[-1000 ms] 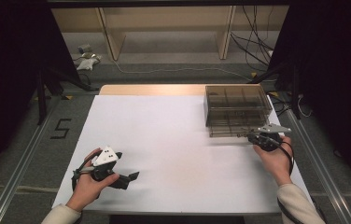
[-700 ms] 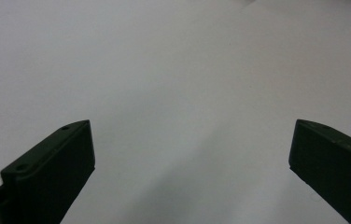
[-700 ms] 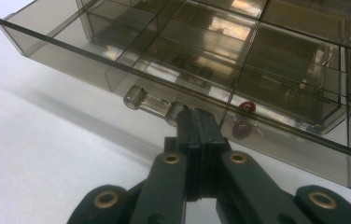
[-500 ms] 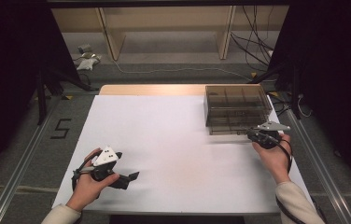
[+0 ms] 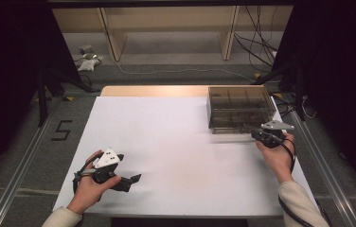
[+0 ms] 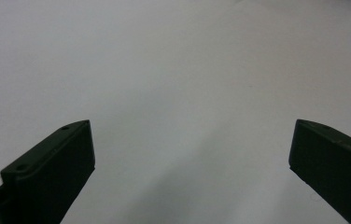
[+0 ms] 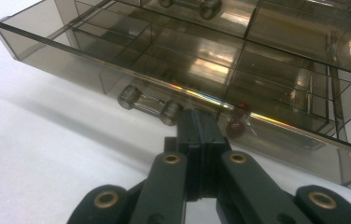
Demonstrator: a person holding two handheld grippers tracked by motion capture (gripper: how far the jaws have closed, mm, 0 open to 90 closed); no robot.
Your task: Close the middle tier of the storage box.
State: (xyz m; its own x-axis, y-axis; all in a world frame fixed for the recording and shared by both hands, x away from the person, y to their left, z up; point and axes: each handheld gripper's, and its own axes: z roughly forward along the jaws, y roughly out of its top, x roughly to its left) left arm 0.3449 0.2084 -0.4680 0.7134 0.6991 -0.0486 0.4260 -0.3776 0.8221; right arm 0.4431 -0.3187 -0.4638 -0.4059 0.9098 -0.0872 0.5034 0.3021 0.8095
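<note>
Distance decides the coming move. At the left, the left tongs [image 5: 129, 181] lie low on the white desk [image 5: 176, 142], released, jaws wide with nothing between them, well apart from everything else. At the right, the smoky transparent plastic drawer box [image 5: 240, 106] stands near the desk's far right corner, its bottom drawer [image 7: 173, 93] drawn partly out toward the person, long edge running across. The right tongs [image 5: 248, 127], clenched tight on nothing, point straight at that drawer's front, their tips just beside its clear bar handle [image 7: 148, 103]. The right hand [image 5: 276, 153] is plainly nearer.
</note>
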